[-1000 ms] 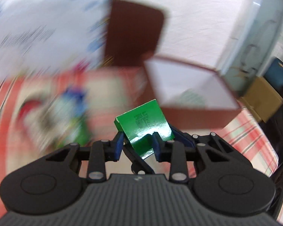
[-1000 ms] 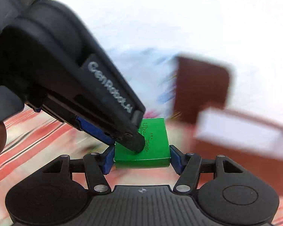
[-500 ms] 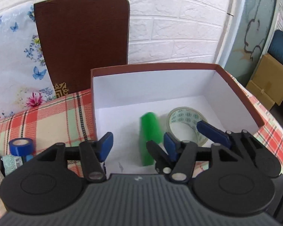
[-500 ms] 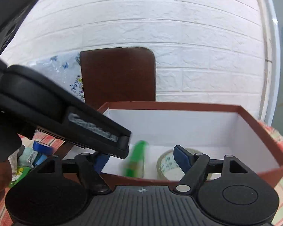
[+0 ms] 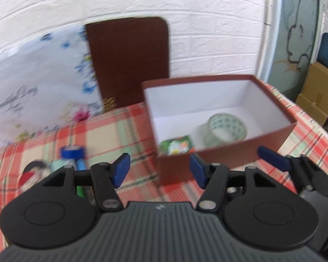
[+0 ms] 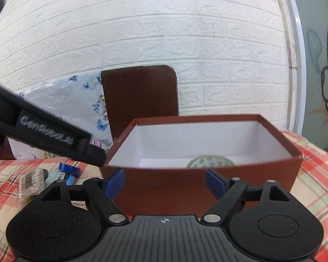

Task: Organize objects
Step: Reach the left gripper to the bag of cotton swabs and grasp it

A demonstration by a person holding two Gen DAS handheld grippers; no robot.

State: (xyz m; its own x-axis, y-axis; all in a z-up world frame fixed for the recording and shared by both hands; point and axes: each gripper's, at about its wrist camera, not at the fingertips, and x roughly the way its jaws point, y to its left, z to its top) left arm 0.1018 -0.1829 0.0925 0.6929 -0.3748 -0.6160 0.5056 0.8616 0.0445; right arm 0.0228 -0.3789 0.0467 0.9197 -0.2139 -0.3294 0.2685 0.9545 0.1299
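A brown box [image 5: 227,152] with a white inside stands on the checked tablecloth. In it lie a green packet [image 5: 177,145] at the near left corner and a clear tape roll [image 5: 225,128]. My left gripper [image 5: 160,170] is open and empty, just in front of the box's near left corner. My right gripper [image 6: 165,183] is open and empty, close against the box's front wall [image 6: 185,187]. The tape roll's top [image 6: 210,161] shows over the rim. The left gripper's body [image 6: 46,134] crosses the right wrist view at left.
Left of the box on the cloth lie a blue tape roll [image 5: 73,151], a blue-capped tube and other small items [image 6: 30,180]. The brown lid [image 5: 129,63] and a floral sheet [image 5: 39,91] lean on the brick wall. Cardboard boxes [image 5: 317,96] stand beyond the table's right edge.
A second ago both grippers were shut on the green packet. They opened, it dropped into the box and now lies flat. Both grippers have drawn back toward me.
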